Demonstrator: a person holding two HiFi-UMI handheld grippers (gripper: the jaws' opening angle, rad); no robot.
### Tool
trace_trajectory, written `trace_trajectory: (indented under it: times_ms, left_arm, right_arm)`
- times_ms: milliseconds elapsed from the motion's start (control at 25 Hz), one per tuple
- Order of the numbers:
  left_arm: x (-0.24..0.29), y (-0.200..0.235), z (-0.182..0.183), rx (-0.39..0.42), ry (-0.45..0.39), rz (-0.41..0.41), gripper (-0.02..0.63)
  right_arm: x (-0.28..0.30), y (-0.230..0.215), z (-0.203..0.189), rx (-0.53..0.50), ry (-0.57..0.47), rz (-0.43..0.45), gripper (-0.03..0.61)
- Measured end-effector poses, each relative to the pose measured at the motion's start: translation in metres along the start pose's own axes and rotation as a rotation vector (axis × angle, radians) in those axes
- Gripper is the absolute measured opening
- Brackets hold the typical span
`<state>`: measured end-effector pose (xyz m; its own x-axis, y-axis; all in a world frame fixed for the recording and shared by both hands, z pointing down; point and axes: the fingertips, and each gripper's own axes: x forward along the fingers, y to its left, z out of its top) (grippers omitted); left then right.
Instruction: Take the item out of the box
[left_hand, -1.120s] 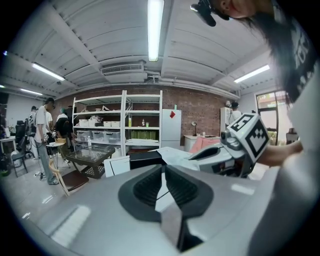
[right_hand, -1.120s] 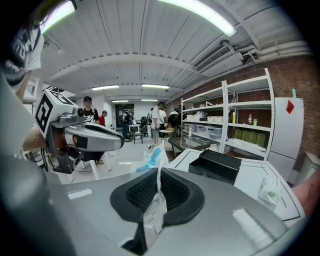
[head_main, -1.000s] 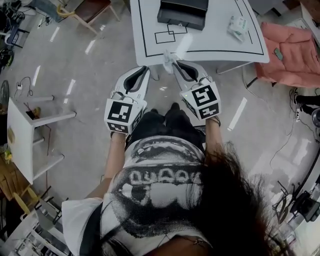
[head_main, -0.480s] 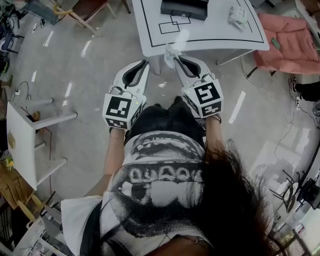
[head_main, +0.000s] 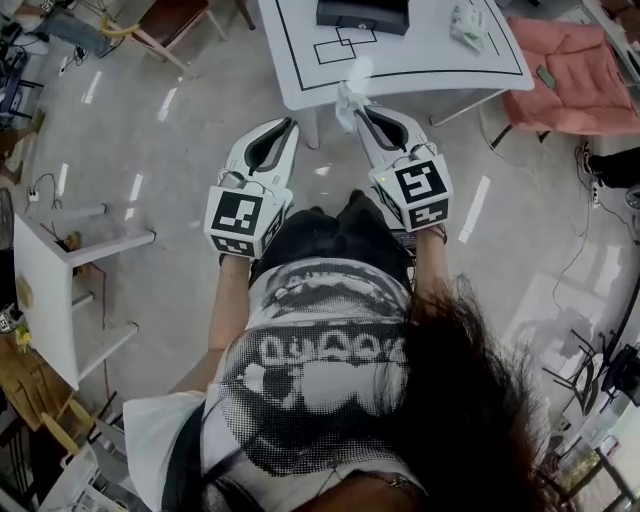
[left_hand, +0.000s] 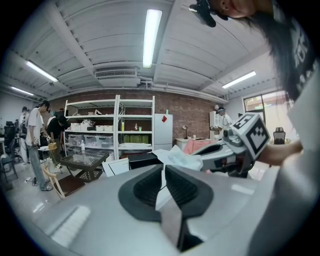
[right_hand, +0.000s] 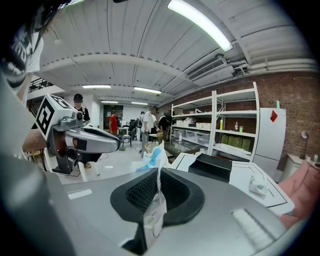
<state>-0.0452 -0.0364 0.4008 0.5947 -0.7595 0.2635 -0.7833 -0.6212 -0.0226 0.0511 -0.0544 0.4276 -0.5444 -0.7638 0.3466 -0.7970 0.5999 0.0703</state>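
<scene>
White counter (head_main: 420, 70) ahead of you carries the black box (head_main: 362, 14). Your right tongs (head_main: 352, 108) pinch a clear packet (head_main: 350, 82) near the counter's front edge, well apart from the box. Your left tongs (head_main: 291, 124) are pressed together, empty.

Right gripper (right_hand: 158, 174) jaws closed on a clear packet (right_hand: 154, 202) w/ white & blue contents, held upright, its top poking up past the pads. Ahead & to the right: white table (right_hand: 247, 178) w/ black lines, a black box (right_hand: 216, 167) on it & a second packet (right_hand: 258, 185) nearer the right edge, well apart from the box. Left gripper (right_hand: 118, 145) w/ its marker cube (right_hand: 50, 116) at far left; shelving (right_hand: 220, 125) & ppl in bkgd.
</scene>
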Motion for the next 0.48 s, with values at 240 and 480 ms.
trace_trajectory:
  times_ms: [240, 480]
  left_arm:
    - [0.0015, -0.0041, 0.0020, 0.007, -0.012, -0.017, 0.000]
    - [0.0004, -0.0063, 0.0028, 0.013, -0.020, -0.030, 0.000]
  right_arm:
    - [-0.0060, -0.0010, -0.0022, -0.007, 0.005, -0.016, 0.025]
    - [-0.0088, 0.0027, -0.0011, -0.019, 0.007, -0.021, 0.025]
